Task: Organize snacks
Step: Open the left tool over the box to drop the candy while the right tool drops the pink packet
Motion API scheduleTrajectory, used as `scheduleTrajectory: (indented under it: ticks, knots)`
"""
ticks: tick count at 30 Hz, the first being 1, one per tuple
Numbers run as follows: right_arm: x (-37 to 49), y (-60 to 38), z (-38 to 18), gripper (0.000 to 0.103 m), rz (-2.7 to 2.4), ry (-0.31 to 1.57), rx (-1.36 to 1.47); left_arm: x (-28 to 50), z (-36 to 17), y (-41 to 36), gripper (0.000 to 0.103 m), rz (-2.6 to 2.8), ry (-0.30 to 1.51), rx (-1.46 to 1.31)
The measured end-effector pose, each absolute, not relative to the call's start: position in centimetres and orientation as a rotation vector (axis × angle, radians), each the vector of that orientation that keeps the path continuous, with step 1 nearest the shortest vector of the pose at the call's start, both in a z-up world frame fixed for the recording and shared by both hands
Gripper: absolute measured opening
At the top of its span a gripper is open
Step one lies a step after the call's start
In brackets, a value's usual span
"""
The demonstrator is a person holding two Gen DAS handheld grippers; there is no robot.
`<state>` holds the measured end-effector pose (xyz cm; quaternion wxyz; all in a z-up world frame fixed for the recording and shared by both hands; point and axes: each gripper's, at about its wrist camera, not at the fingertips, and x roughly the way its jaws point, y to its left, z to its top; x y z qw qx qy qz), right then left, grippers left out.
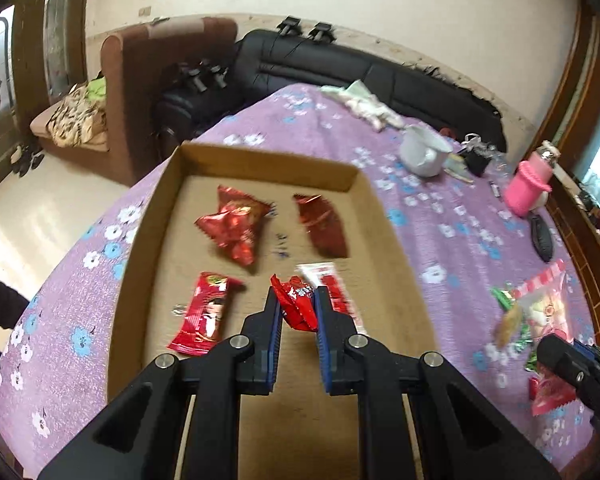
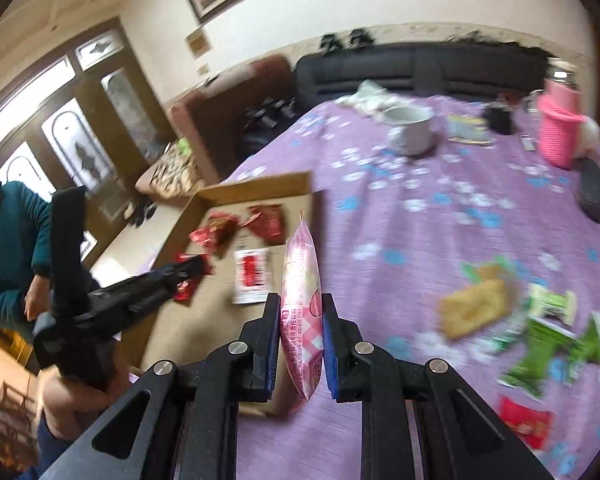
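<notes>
My left gripper [image 1: 294, 300] is shut on a small red candy wrapper [image 1: 298, 306], held above the near part of a shallow cardboard box [image 1: 260, 160]. Several red snack packets lie in the box: a crumpled one [image 1: 234, 224], a dark red one [image 1: 324, 226], a long red bar [image 1: 204, 314] and a white-and-red packet [image 1: 332, 284]. My right gripper [image 2: 301, 300] is shut on a pink snack bag [image 2: 302, 300], held edge-up over the purple cloth just right of the box [image 2: 260, 186]. The left gripper [image 2: 180, 276] shows in the right wrist view over the box.
On the purple flowered tablecloth [image 2: 400, 220] lie a yellow cracker pack [image 2: 472, 308], green packets [image 2: 548, 336] and a red packet [image 2: 526, 426]. Farther back stand a white mug [image 1: 424, 152], a pink basket [image 1: 526, 186] and a dark remote [image 1: 542, 236]. A person in a teal sleeve [image 2: 12, 248] is at the left.
</notes>
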<state>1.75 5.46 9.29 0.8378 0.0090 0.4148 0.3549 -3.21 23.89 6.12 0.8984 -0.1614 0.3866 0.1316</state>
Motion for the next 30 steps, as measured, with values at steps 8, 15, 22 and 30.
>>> scheduleTrajectory:
  ticks: [8,15,22,30]
  knots:
    - [4.2,12.0,6.3,0.021,0.737,0.941,-0.101,-2.6,4.5,24.8,0.015,0.270,0.850,-0.377]
    - [5.0,13.9,4.4,0.021,0.706,0.954,-0.163,-2.4,3.6,24.7,0.015,0.283,0.862,-0.361]
    - [5.6,14.3,3.4,0.022,0.694,0.960,-0.167,-2.3,3.2,24.8,0.015,0.288,0.863,-0.356]
    - [5.3,13.8,3.5,0.023,0.700,0.957,-0.141,-2.4,3.3,24.5,0.018,0.302,0.854,-0.331]
